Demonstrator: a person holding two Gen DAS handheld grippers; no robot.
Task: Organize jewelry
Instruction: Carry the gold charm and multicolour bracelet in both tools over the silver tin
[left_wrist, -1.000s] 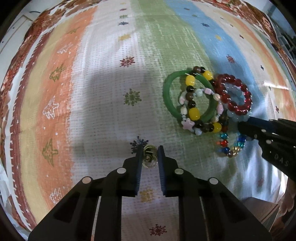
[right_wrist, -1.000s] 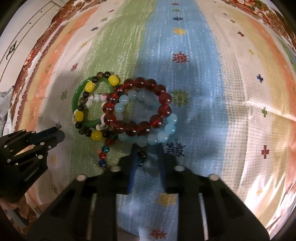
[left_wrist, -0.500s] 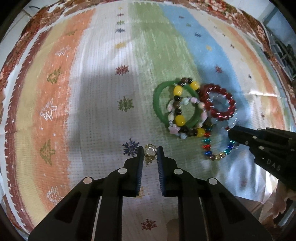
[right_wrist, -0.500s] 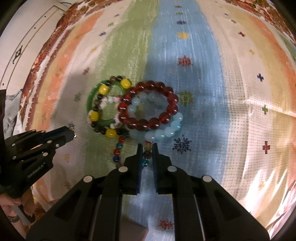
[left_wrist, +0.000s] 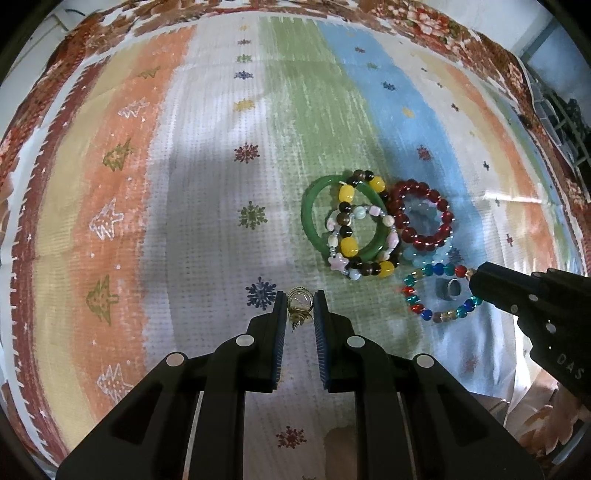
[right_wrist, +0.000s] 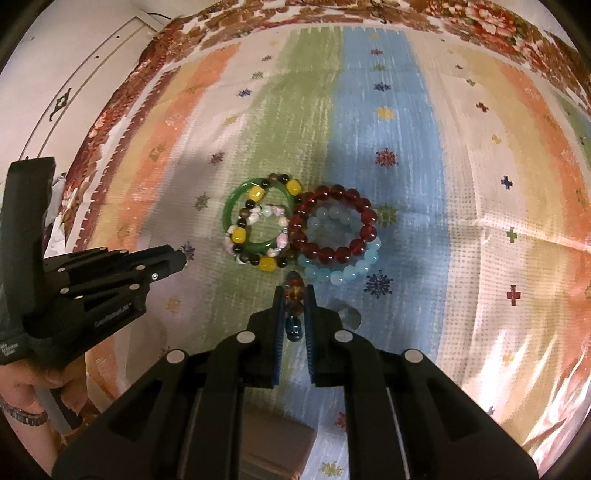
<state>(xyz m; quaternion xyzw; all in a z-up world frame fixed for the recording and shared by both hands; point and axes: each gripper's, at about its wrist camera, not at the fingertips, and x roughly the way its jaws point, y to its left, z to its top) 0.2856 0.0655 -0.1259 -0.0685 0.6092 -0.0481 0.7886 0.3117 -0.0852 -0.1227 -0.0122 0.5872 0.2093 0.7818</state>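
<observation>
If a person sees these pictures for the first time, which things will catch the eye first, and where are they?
The eye goes first to the cluster of bracelets at the middle of the striped cloth: a green bangle beside a dark red bead bracelet. Next come the grippers: the left gripper holds a small gold ring, and the right gripper is shut on a multicoloured bead bracelet.

Left gripper (left_wrist: 300, 308) and right gripper (right_wrist: 294, 306) both clamped, pointing down

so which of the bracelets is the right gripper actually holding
The multicoloured bead bracelet, pinched in the right gripper. The green bangle and dark red bead bracelet lie untouched on the cloth.
</observation>
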